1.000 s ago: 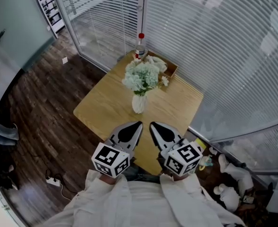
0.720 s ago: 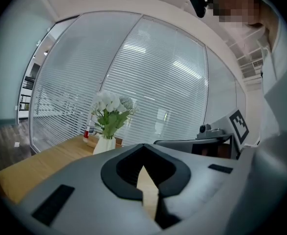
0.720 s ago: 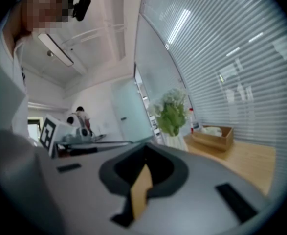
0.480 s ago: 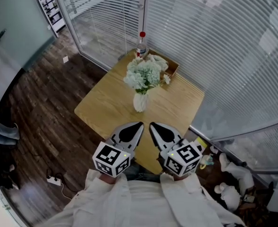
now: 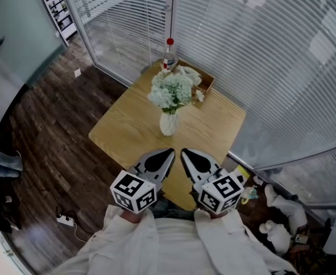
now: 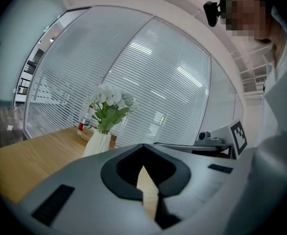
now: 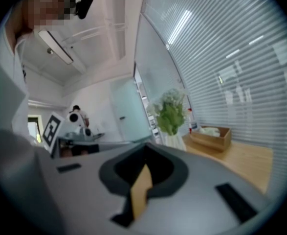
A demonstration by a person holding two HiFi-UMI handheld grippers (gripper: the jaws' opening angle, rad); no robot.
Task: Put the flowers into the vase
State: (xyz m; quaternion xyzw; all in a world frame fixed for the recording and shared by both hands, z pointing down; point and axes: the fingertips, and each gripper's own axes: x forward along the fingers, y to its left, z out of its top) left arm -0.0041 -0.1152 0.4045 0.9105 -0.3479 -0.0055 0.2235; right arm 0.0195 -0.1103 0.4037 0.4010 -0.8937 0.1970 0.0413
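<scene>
The flowers point(image 5: 172, 90) stand in the vase point(image 5: 168, 124) mid-table point(image 5: 122, 132). The left gripper point(image 5: 163, 153) and right gripper point(image 5: 189, 153) hover closed and empty at the table's near edge; best hold them back so nothing tips.

A light wooden tabletop point(image 5: 127, 133) stands ahead of the jaws on a dark plank floor point(image 5: 53, 136). Glass walls with white slatted blinds point(image 5: 271, 67) run beyond and to the right. A shelf unit point(image 5: 56, 7) stands far ahead-left.
</scene>
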